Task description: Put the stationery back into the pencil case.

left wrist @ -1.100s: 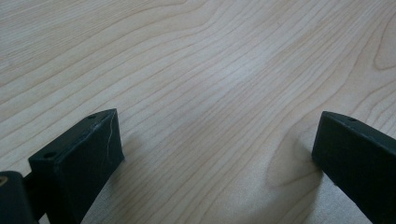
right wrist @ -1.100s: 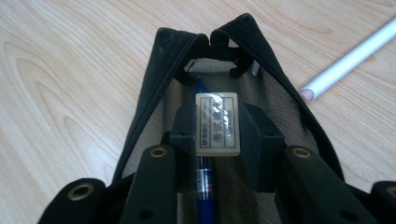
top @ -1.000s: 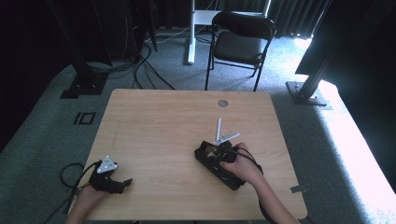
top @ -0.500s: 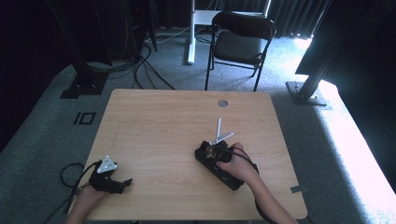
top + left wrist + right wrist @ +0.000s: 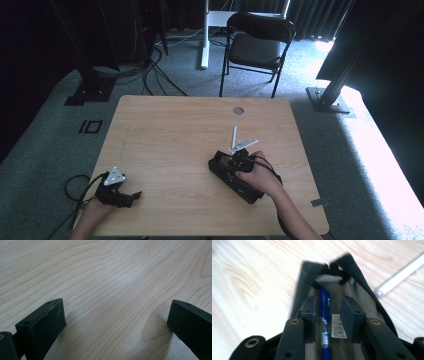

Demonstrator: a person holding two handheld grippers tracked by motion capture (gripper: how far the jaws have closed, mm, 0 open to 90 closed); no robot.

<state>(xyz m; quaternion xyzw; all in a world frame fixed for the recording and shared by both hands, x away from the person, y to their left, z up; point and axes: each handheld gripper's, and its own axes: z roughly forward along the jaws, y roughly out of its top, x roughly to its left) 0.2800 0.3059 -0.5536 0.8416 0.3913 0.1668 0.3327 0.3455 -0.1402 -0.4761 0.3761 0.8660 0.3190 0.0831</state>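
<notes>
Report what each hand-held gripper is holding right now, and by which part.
Nothing is clamped. The right hand-held gripper has its jaws astride a blue pen inside a black pencil case, with gaps either side of it. The left hand-held gripper stands open over the table.

Blurred far end of the black pencil case.
</notes>
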